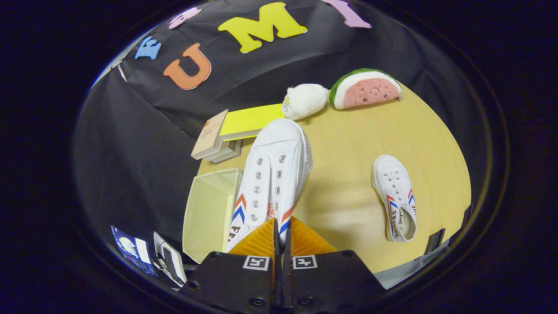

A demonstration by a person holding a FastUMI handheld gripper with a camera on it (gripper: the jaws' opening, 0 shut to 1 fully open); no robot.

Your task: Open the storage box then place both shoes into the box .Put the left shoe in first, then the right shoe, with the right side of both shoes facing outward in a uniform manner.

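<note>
**Shoe gripped above the table**

The claw (281, 237) is clenched on a white shoe (272, 179), toe pointing ahead. An open box (209, 209) sits just left of it. A second shoe (396, 198) lies on the table (348, 148), well to the right.

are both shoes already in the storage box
No: one shoe is pinched in the gripper beside the storage box, and the other shoe lies on the table.
</note>
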